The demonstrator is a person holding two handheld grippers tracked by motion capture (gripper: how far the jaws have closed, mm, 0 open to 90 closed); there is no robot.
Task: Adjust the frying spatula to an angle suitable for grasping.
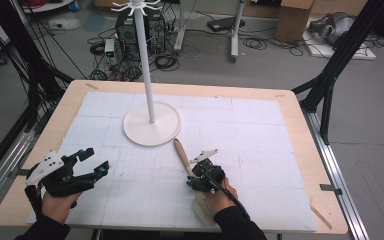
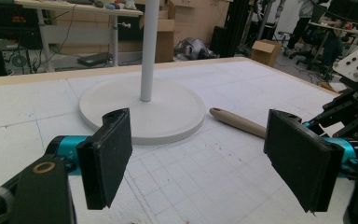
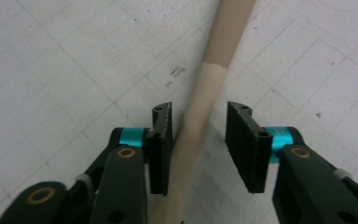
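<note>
1. Two hand-held tools are in view, one in each of a person's hands, both low over the counter's near side.
2. The left tool (image 1: 94,162) sits at the near left, its two black jaws spread wide apart with nothing between them.
3. The right tool (image 3: 199,140) sits near the middle of the near edge. Its jaws are parted on either side of a utensil handle. The left jaw is touching or nearly touching it, and a gap shows on the right.
4. One tan wooden-looking utensil (image 1: 182,155) lies flat on the counter, its rounded end pointing towards the stand. Its other end is hidden under the right tool.
5. One white stand (image 1: 150,95) rises from a round base, with small hooks at its top. It stands just beyond the utensil.
6. The counter (image 1: 290,107) has a pale wood rim and is covered by a white gridded mat (image 1: 250,150).
7. Beyond it, the grey floor (image 1: 280,65) holds tangled cables, a computer tower (image 1: 126,30) and cardboard boxes (image 1: 295,17).
</note>
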